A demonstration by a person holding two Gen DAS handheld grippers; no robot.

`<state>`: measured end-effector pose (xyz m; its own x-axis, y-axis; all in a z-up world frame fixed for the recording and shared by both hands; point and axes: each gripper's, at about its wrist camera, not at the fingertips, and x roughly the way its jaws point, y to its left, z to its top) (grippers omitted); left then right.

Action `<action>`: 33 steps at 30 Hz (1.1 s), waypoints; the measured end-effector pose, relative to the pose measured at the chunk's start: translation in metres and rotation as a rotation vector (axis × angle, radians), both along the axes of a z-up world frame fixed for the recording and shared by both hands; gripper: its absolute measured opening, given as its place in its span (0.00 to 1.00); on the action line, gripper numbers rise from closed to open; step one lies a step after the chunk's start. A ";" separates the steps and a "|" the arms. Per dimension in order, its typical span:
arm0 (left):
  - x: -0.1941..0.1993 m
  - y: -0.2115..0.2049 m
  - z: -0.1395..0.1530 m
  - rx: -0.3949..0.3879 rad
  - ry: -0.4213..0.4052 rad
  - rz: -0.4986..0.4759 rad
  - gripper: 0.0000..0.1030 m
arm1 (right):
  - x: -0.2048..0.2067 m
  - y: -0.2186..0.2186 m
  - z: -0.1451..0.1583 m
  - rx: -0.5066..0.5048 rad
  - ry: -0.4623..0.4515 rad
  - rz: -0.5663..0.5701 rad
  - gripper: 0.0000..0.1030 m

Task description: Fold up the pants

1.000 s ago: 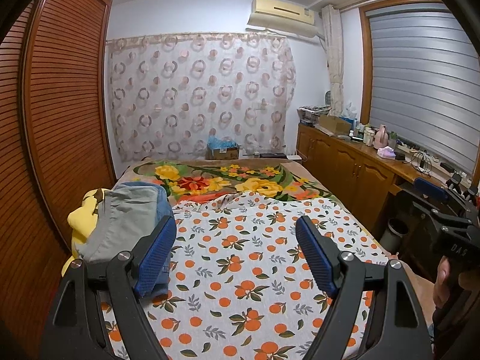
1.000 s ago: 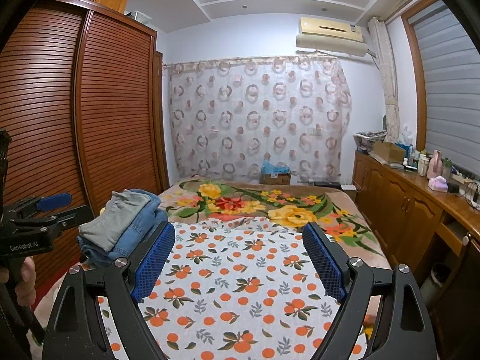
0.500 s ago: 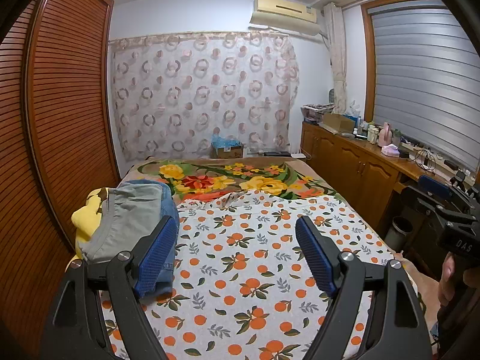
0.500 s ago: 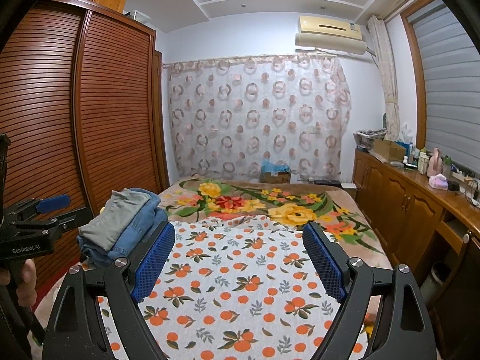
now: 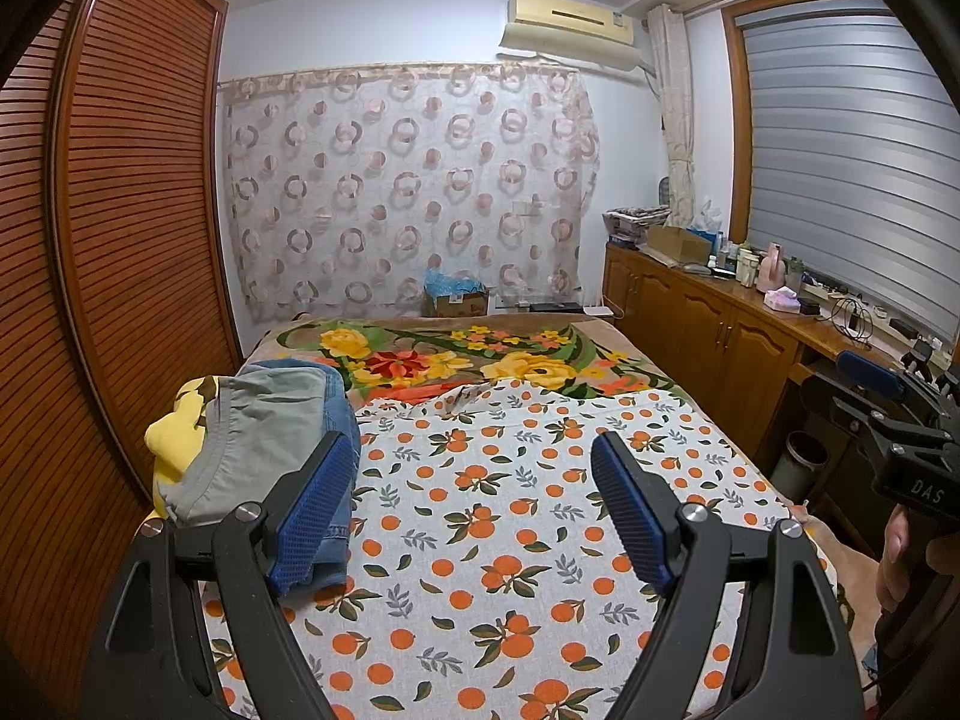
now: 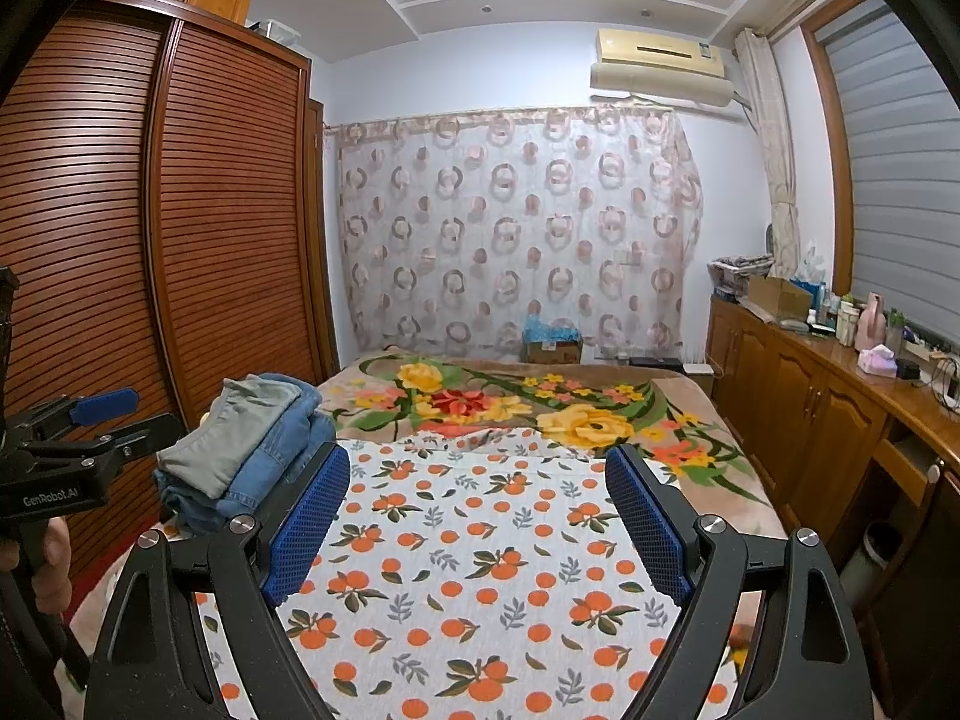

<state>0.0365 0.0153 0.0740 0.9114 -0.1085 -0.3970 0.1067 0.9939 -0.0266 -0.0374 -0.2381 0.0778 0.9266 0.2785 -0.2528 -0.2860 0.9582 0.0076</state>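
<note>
Pants (image 5: 264,438) lie stacked at the bed's (image 5: 516,516) left edge; left gripper (image 5: 474,510) gapes wide, holding nothing. From the right wrist, right gripper (image 6: 477,522) also hangs empty; take the grey pair (image 6: 231,432) by its top layer only.

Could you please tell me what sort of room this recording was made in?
Most likely a home bedroom: a bed with an orange-print sheet and floral blanket, a louvred wooden wardrobe, and a pile of folded clothes at the bed's edge.
</note>
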 end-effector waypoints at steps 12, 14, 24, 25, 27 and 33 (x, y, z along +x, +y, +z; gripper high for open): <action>0.000 -0.001 0.000 0.001 0.001 0.001 0.80 | 0.000 0.001 0.000 -0.001 -0.002 0.001 0.86; -0.001 -0.001 0.000 0.001 0.002 0.001 0.80 | 0.000 0.001 0.000 0.000 -0.002 0.002 0.86; 0.000 0.001 -0.001 0.002 0.002 0.002 0.80 | 0.000 0.000 -0.001 0.003 -0.003 0.003 0.86; 0.000 0.001 -0.001 0.001 0.002 0.001 0.80 | 0.000 0.000 -0.001 0.002 -0.003 0.003 0.86; -0.001 0.002 -0.002 0.002 0.002 0.001 0.80 | 0.000 0.000 -0.001 0.002 -0.003 0.003 0.86; -0.001 0.002 -0.002 0.002 0.003 0.002 0.80 | 0.000 0.000 -0.001 0.002 -0.004 0.003 0.86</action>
<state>0.0357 0.0172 0.0723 0.9104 -0.1065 -0.3999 0.1052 0.9941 -0.0252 -0.0373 -0.2381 0.0767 0.9267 0.2818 -0.2486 -0.2888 0.9573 0.0084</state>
